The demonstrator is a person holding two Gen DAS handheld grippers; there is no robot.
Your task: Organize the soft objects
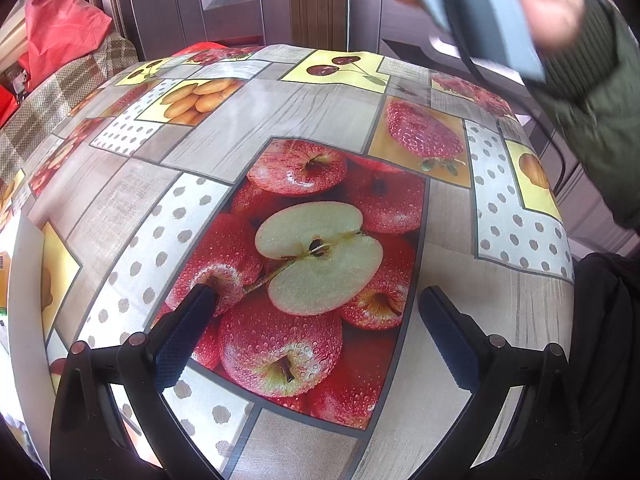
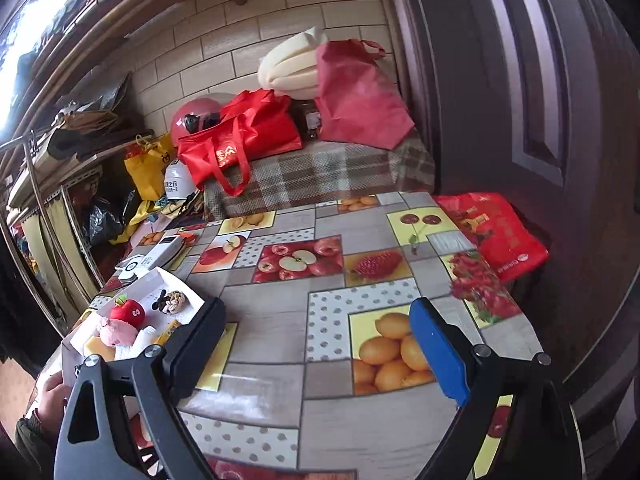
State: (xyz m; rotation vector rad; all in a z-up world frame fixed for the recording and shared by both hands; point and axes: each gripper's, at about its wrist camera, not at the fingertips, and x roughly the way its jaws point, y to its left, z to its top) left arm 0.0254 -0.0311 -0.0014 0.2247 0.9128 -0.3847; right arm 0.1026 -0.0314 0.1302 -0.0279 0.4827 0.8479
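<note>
Fruit-print tabletop (image 2: 280, 320); white box (image 2: 182, 286) at 9 o'clock holds light, squashy plush apple (image 2: 129, 311), best pinched mid-body. Both hand-held grippers, left (image 1: 316, 300) and right (image 2: 316, 322), gape empty.

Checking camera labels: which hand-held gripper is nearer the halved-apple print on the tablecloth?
Left. The left hand-held gripper frames the halved-apple print; the right hand-held gripper sits farther back, by the oranges print.

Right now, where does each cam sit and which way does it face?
Left wrist: on the left gripper, tilted down at the fruit-print tablecloth; open fingers show, and a blurred hand with a green sleeve.
Right wrist: on the right gripper, looking across the table to a white box of soft toys, red bags; open fingers.
Shared: the tablecloth.
</note>
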